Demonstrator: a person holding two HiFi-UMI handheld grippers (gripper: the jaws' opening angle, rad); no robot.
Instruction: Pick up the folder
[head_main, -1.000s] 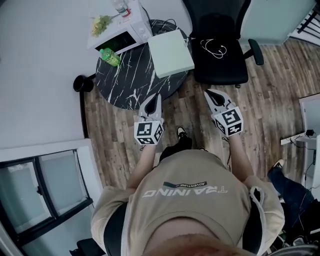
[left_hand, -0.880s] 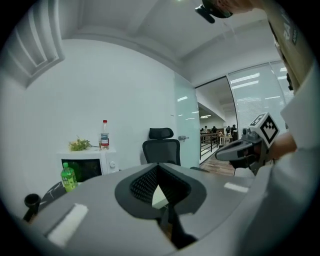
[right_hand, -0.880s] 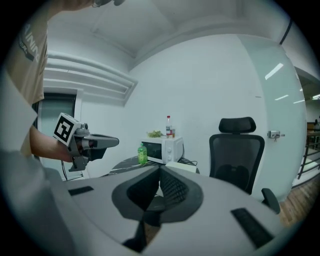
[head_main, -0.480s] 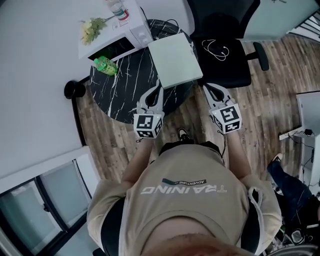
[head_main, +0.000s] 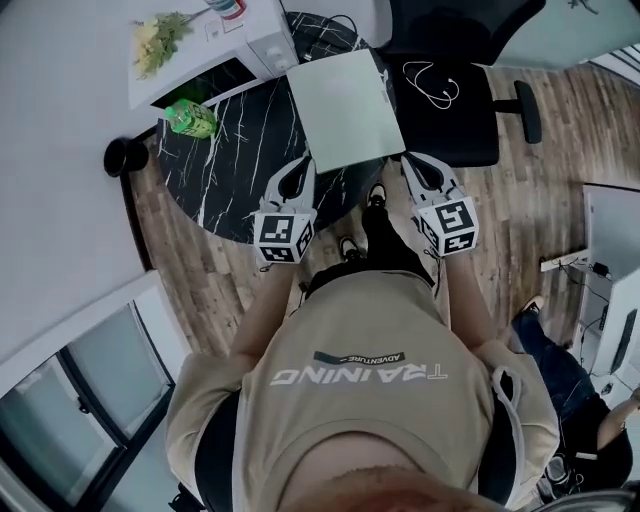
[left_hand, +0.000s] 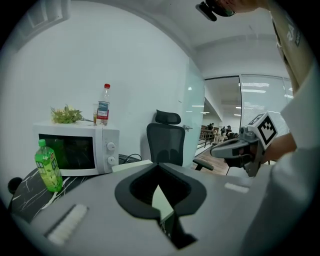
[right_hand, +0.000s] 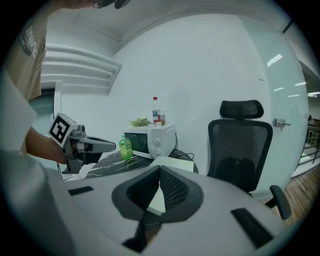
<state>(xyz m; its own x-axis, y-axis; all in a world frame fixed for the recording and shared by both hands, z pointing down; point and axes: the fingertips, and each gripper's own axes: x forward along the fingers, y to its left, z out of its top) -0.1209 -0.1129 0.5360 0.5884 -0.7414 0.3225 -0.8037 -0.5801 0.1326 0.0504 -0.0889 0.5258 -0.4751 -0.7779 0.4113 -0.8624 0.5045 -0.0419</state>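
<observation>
Pale green folder (head_main: 345, 108) lies flat on the right side of the round black counter (head_main: 235, 150). Its long axis runs from the counter's near edge to its far edge, one short edge toward the person. Left tool (head_main: 303, 170) and right tool (head_main: 410, 165) sit by the counter's near edge, flanking that short edge, each pressed together and holding nothing.
</observation>
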